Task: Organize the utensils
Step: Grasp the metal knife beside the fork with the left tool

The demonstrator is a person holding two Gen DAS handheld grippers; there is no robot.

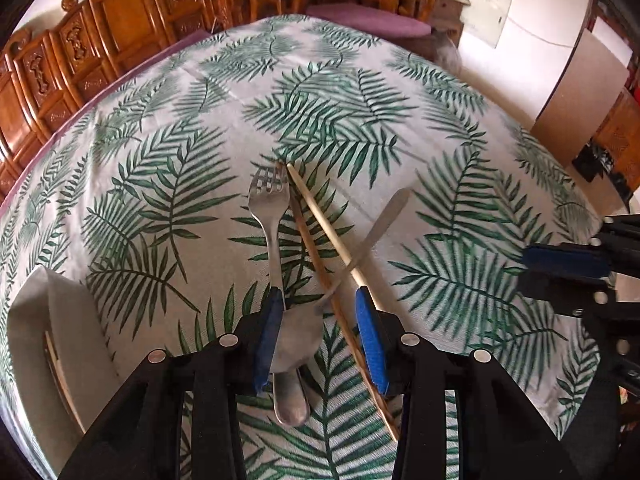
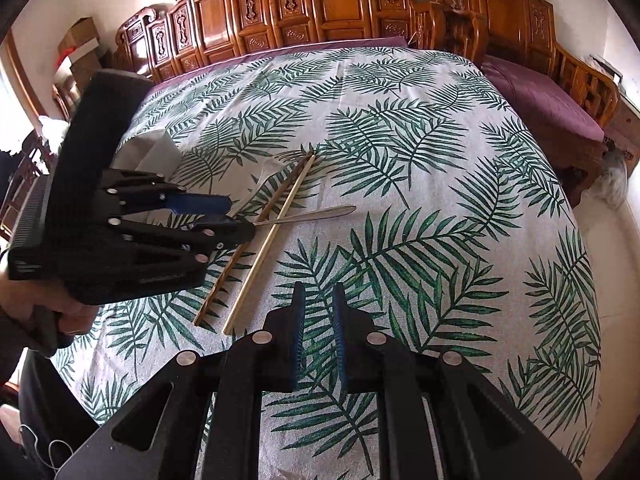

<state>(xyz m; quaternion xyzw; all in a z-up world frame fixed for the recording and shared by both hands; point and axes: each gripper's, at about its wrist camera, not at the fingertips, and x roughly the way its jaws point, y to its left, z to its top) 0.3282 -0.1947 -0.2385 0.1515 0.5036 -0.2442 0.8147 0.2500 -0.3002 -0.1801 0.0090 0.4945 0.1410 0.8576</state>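
While the left gripper [image 1: 320, 312], half-open and empty, is straddling the spoon [image 1: 294, 340], the right gripper [image 2: 316, 300] is idling nearly closed; closing comes next.

No readable text in either view. Left wrist view: a pale wall panel [image 1: 486, 16] behind the counter carries a short line of dark characters, too small and blurred to make out. Right wrist view: faint embossed lettering on the black body of the left gripper [image 2: 224, 216], illegible. No numbers, brands or signs can be read.
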